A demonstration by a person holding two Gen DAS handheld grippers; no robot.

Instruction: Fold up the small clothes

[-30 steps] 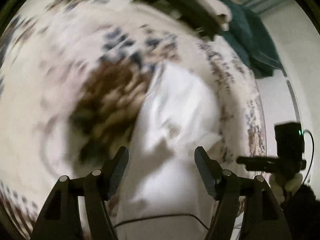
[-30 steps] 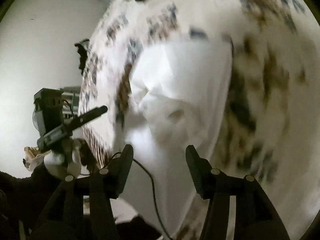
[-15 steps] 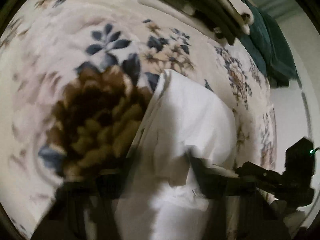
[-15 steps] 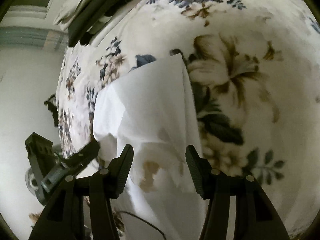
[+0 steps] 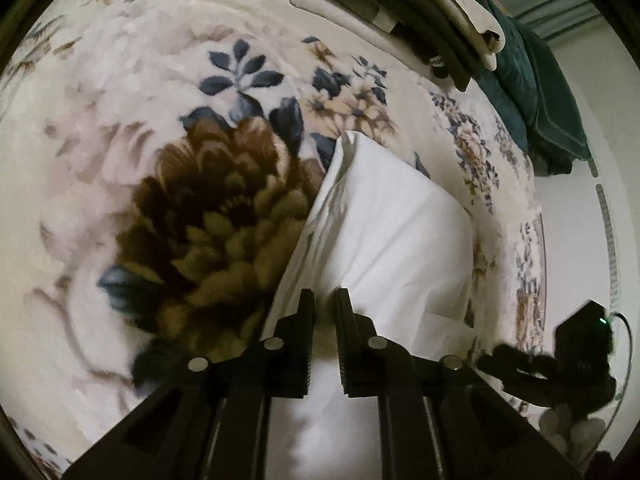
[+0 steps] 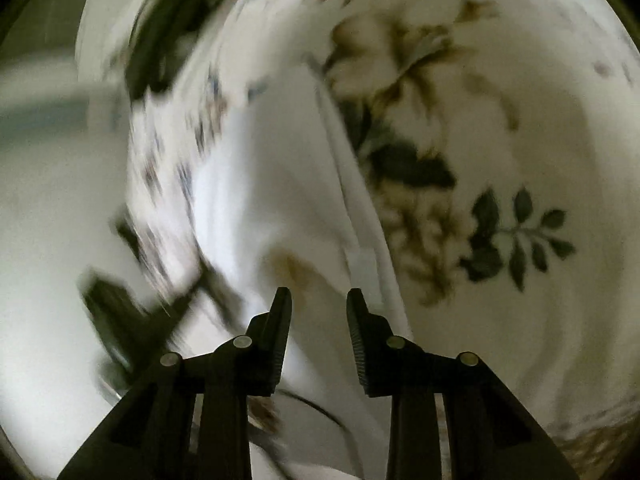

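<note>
Floral blanket (image 5: pixel 120 80), stacked folded linens (image 5: pixel 420 12), teal cushion (image 5: pixel 540 92), pale wall (image 5: pixel 568 240)

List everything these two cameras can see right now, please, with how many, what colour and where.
white garment: one, white, lying on the blanket, near end between both grippers' fingers
floral blanket: one, cream with brown and navy flowers, under everything
folded stack: one pile, cream and dark layers, far end of the blanket
dark green bedding: one heap, teal green, right of the stack
garment label: one, white, on the garment's edge near the right gripper
left gripper: one, black, fingers nearly together with a fold of the garment between them
right gripper: one, black, closing over the garment, gap showing; picture blurred
</note>
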